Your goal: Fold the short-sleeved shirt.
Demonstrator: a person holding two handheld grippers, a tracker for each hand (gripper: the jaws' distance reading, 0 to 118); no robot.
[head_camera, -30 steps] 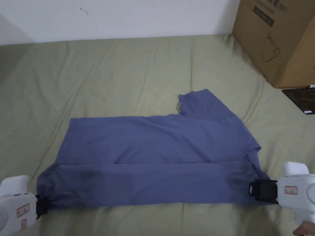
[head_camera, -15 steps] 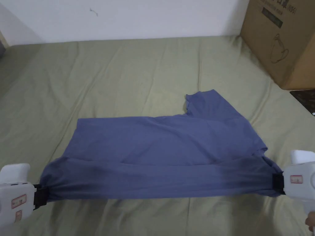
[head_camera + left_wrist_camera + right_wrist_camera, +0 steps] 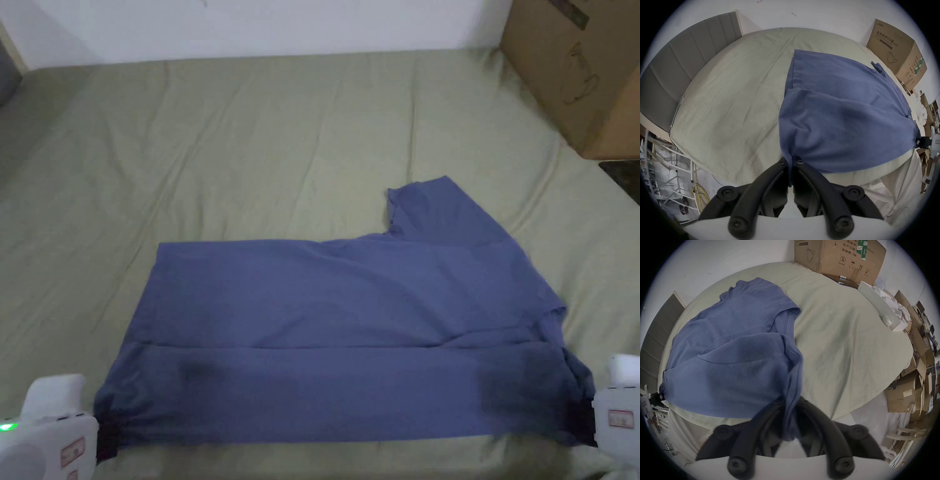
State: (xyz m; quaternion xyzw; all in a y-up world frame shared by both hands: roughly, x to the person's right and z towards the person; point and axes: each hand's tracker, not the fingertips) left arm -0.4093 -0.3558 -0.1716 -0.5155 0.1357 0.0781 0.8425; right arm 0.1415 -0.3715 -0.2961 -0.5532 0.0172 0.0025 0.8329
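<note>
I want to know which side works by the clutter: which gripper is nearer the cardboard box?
Right. The right gripper grips the blue shirt on the bed's right side, below the cardboard box. The left gripper grips the shirt's opposite end, far left.

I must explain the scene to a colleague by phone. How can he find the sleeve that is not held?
Start at the green bed sheet; the blue shirt lies spread on it. On its far edge, toward the cardboard box, one short sleeve sticks out, flat and free, unlike the gripped near corners.
</note>
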